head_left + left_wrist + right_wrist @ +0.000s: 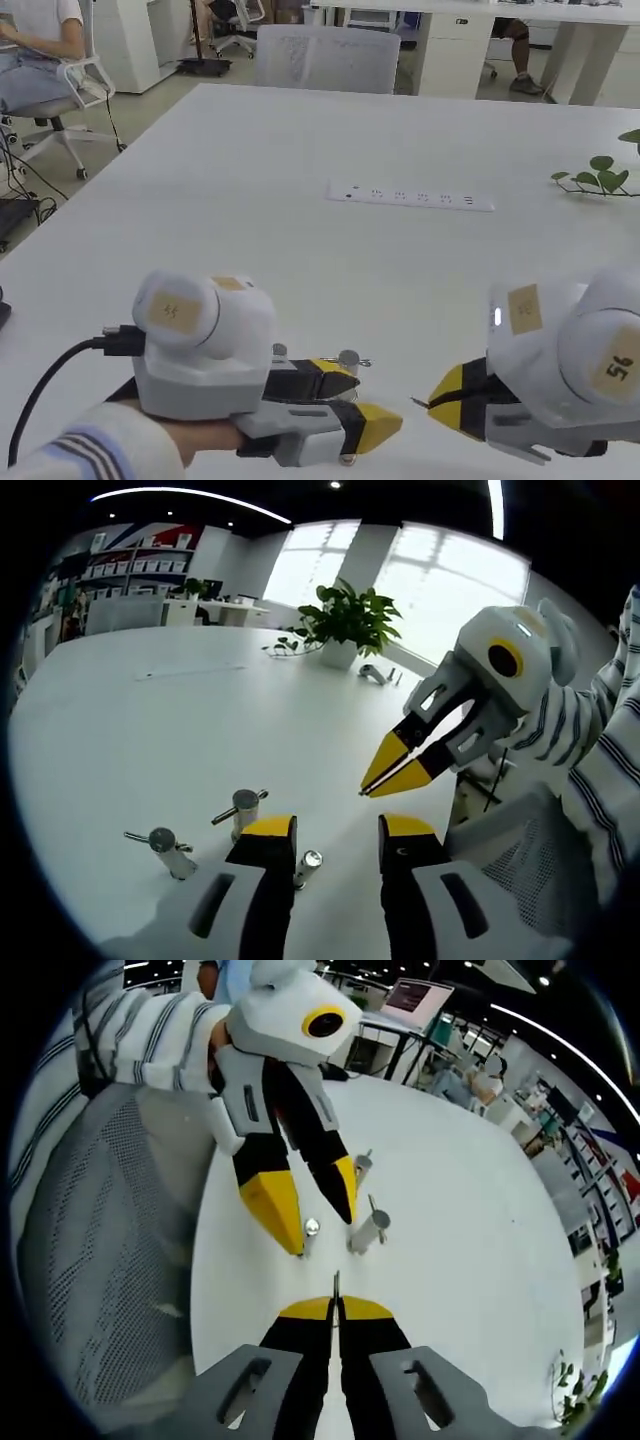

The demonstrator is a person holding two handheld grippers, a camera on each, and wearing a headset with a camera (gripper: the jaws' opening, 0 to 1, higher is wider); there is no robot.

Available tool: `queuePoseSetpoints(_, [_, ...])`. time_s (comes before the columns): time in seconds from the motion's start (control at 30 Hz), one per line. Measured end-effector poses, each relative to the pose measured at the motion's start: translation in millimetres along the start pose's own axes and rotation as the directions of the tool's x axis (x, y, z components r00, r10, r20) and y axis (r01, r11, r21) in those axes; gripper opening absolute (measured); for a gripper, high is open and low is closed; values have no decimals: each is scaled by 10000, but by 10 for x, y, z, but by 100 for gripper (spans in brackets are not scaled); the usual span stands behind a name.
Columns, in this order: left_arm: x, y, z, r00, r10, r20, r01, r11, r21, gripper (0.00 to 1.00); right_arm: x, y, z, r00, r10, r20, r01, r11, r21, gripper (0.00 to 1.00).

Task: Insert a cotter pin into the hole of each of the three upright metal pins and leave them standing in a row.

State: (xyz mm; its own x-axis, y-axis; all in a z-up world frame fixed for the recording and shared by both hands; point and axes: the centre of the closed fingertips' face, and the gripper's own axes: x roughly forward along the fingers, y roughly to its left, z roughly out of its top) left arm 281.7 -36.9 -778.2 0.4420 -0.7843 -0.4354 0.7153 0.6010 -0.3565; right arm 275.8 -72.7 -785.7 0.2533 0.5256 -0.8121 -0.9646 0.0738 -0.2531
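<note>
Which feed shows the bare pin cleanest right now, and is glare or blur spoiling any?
Left gripper view: windows blown out, edges bent by fisheye, yet the bare pin between the open jaws of the left gripper is sharp. Right gripper view: even light, the cotter pin in the right gripper thin but crisp. Head view: soft, pins mostly hidden.

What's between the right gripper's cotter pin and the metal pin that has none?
Bare table, in the right gripper view; the left gripper straddles that metal pin.
</note>
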Motion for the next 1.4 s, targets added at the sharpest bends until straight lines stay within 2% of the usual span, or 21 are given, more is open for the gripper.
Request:
queuePoseSetpoints(0.23, [29, -58, -1, 9996, -249, -103, 248, 9996, -149, 25, -9, 38, 41, 10000, -51, 35, 52, 9999, -161, 2])
queuePoseSetpoints(0.57, [56, -138, -15, 9980, -600, -180, 586, 9959, -691, 17, -30, 80, 77, 9998, -190, 56, 192, 9991, -387, 2])
queuePoseSetpoints(0.77, [61, -201, -42, 9953, -909, -330, 869, 9905, -1061, 12, -31, 119, 87, 9995, -295, 120, 301, 9983, -490, 2])
queuePoseSetpoints(1.0, [70, -232, -55, 9938, -1034, -399, 971, 9860, -1357, 11, -24, 174, 112, 9996, -241, 115, 247, 9979, -592, 2])
queuePoseSetpoints(1.4, [76, -279, -47, 9906, -1324, -330, 1242, 9752, -1830, 2, -35, 167, 121, 9994, -333, 99, 340, 9966, -749, 2])
